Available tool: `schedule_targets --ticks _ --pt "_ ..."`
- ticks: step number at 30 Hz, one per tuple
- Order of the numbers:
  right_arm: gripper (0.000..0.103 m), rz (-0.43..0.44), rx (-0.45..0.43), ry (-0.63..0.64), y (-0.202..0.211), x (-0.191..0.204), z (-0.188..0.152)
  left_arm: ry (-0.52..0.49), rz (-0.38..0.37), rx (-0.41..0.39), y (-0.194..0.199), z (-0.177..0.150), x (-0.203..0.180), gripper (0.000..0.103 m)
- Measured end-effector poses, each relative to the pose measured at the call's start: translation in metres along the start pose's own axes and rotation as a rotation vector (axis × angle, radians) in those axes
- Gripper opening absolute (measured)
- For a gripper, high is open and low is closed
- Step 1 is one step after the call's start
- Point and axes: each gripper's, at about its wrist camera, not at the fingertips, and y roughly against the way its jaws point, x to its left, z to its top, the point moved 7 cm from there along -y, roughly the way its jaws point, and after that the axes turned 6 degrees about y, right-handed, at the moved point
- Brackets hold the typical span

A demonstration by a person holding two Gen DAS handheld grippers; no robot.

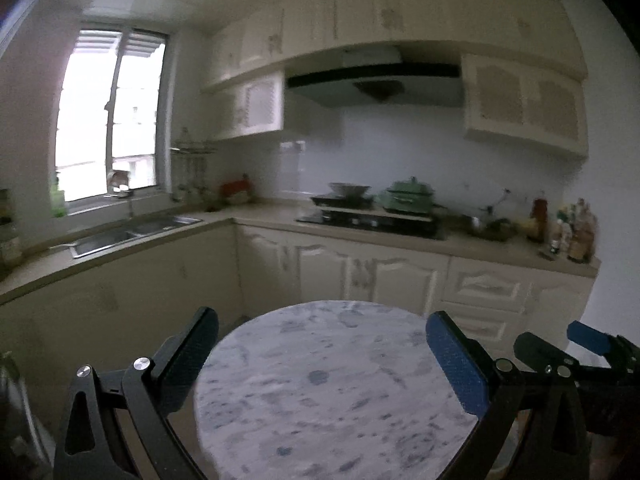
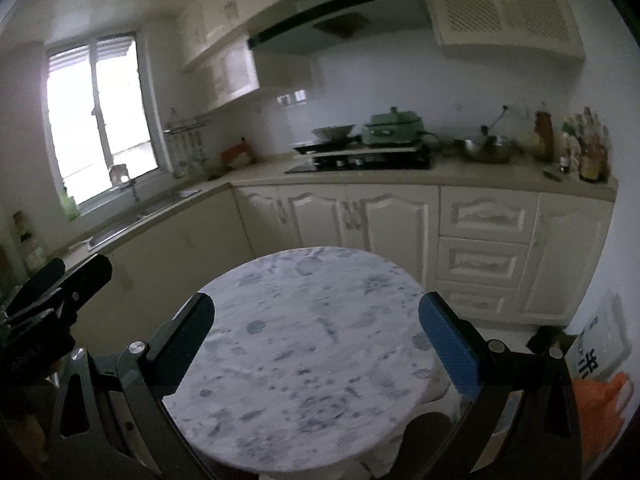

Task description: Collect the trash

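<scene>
A round marble-patterned table (image 1: 320, 392) fills the lower middle of both wrist views, and its top (image 2: 304, 352) shows no loose item. My left gripper (image 1: 320, 360) hangs open above it, one black finger and one blue-padded finger wide apart, nothing between them. My right gripper (image 2: 316, 344) is open over the same table with nothing held. The right gripper (image 1: 576, 348) shows at the right edge of the left wrist view; the left gripper (image 2: 60, 280) shows at the left edge of the right wrist view. An orange plastic bag (image 2: 600, 408) sits low on the right, beside the table.
L-shaped kitchen counter (image 1: 260, 216) runs behind the table, with a sink (image 1: 120, 234) under the window, a stove (image 1: 372, 216) carrying a wok and a green pot (image 1: 408, 196), and bottles (image 1: 576, 228) at the right end. White cabinets (image 2: 484, 240) stand below.
</scene>
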Motion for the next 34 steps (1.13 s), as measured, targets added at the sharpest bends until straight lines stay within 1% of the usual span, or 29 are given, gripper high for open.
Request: schedule_targets --ticks 4,8,10,12,15,18,19,23,24,27,30,34 --pt "0.103 -0.002 -0.010 0.034 0.015 0.018 -0.010 -0.012 0.028 0.002 0.042 -0.019 -0.003 0.102" --pt "0.103 -0.003 -0.027 0.051 0.021 0.027 -0.013 -0.013 0.064 0.002 0.067 -0.018 0.000 0.102" --pt "0.103 0.004 -0.030 0.058 0.022 0.031 -0.014 -0.004 0.068 -0.002 0.076 -0.020 -0.001 0.102" --pt "0.103 0.006 -0.034 0.070 0.022 0.035 -0.015 0.004 0.075 0.001 0.073 -0.014 -0.001 0.102" --pt "0.103 0.005 -0.041 0.087 0.021 0.039 -0.016 0.014 0.071 0.011 0.075 -0.014 0.000 0.102" --pt "0.103 0.011 -0.039 0.086 0.018 0.042 -0.019 0.020 0.083 0.016 0.077 -0.016 -0.003 0.102" --pt "0.103 0.008 -0.039 0.087 0.017 0.042 -0.020 0.025 0.078 0.022 0.059 -0.006 -0.002 0.102" --pt "0.103 0.005 -0.032 0.080 0.012 0.042 -0.024 0.047 0.038 0.046 0.047 -0.001 0.002 0.102" --pt "0.103 0.001 -0.030 0.080 0.011 0.041 -0.025 0.049 0.040 0.048 0.046 -0.001 0.002 0.102" --pt "0.103 -0.004 -0.029 0.083 0.009 0.041 -0.026 0.047 0.060 0.040 0.043 0.001 0.008 0.102" --pt "0.103 -0.004 -0.023 0.077 0.006 0.040 -0.028 0.048 0.039 0.037 0.043 0.000 0.009 0.102" --pt "0.103 0.003 -0.017 0.075 0.003 0.042 -0.029 0.054 0.041 0.024 0.051 -0.009 -0.001 0.102"
